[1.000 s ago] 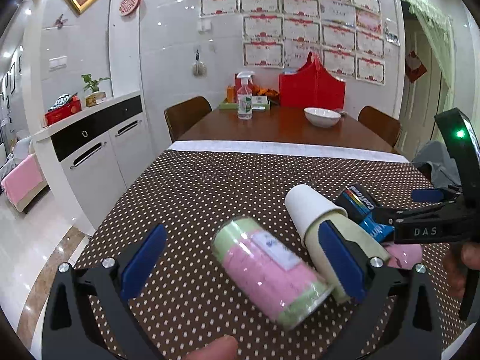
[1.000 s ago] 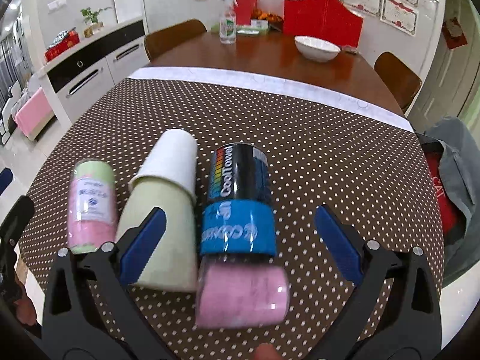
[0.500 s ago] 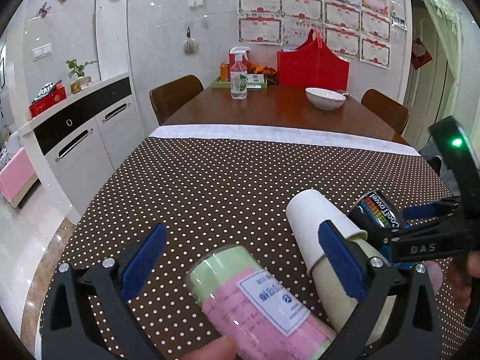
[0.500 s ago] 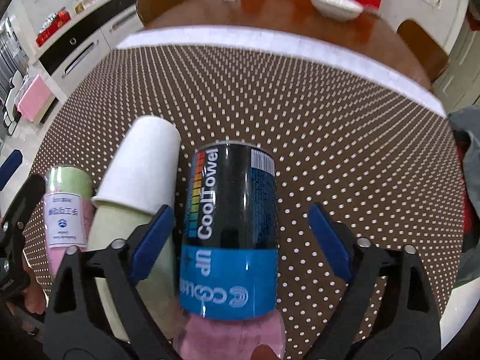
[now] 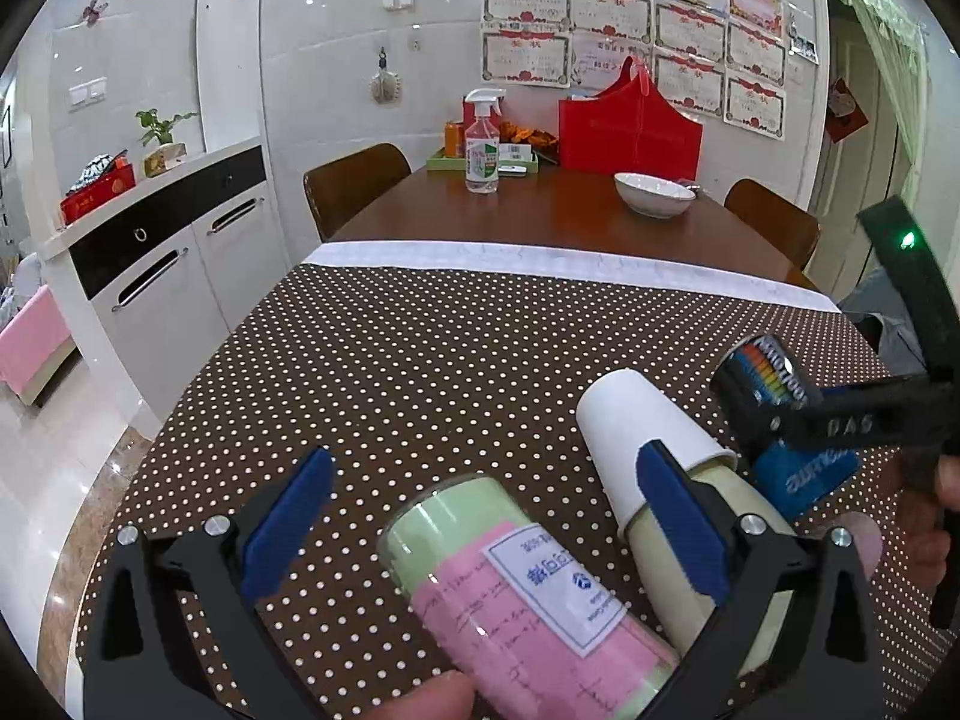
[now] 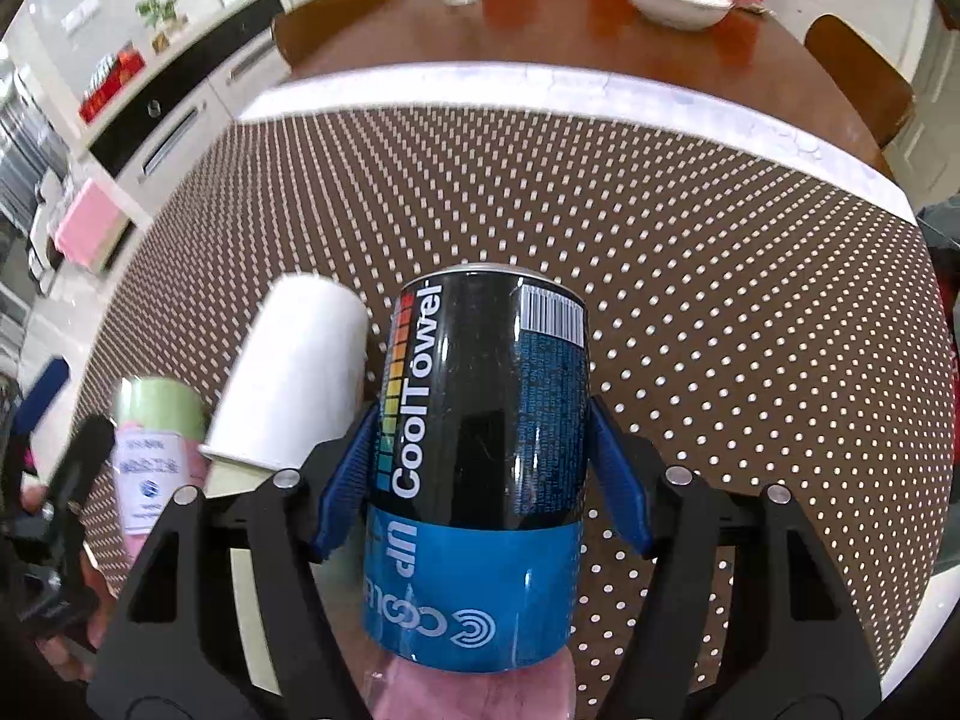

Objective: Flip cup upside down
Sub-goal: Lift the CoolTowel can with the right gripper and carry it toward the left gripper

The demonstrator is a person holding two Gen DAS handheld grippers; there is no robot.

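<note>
Right gripper is clamped on the black-and-blue cup, lifted off the dotted tablecloth beside the white paper cup. Its glossy wall is judged slippery, rigid; mid-body hold suits. Left gripper is spread open.

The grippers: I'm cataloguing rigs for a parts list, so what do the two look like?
Both grippers, left gripper and right gripper, have black skeletal frames with triangular cut-outs, silver bolts and ribbed blue fingertips. From the left view, the right one shows white "DAS" lettering and a lit green LED. No cables or sleeves visible.
</note>
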